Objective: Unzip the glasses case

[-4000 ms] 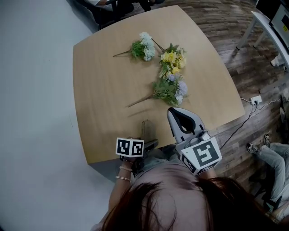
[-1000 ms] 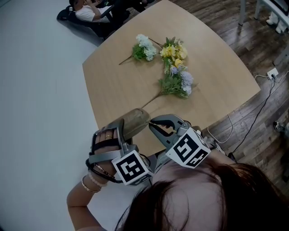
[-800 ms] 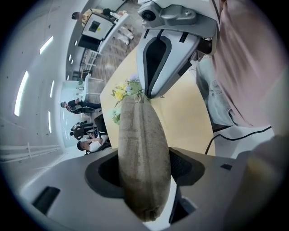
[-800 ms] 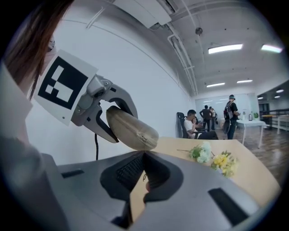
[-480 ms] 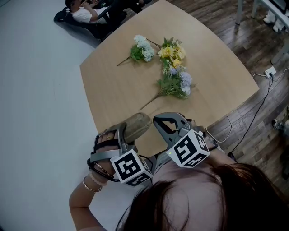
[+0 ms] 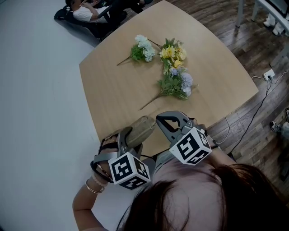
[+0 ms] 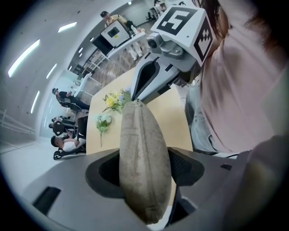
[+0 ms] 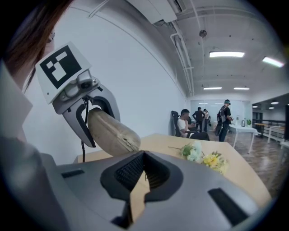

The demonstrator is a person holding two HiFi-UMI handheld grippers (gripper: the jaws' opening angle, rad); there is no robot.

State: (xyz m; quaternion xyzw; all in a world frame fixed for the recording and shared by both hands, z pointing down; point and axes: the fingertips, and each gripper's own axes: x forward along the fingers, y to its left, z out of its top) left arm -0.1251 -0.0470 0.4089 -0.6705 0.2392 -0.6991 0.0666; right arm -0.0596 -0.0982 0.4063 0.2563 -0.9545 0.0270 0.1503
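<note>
A grey-brown fabric glasses case point(image 6: 141, 127) is held up over the near edge of the wooden table point(image 6: 113, 90). My left gripper point(image 6: 129, 138) is shut on its middle, and in the left gripper view the pads press both sides of the case point(image 7: 143, 158). My right gripper point(image 6: 159, 120) is shut, with its tips against the case's far end point(image 7: 135, 101). In the right gripper view the case end point(image 8: 122, 137) sits just left of the closed jaws. I cannot make out whether the zipper pull is pinched.
Three bunches of artificial flowers point(image 6: 174, 67) lie in the middle and far part of the table. A seated person point(image 6: 86, 11) is beyond the far corner. A cable and socket point(image 6: 269, 73) lie on the wood floor at the right.
Four seconds ago the case lay by the table edge; now the left gripper holds it up. Over the last second both grippers sank slightly and the right jaws closed at the case's end.
</note>
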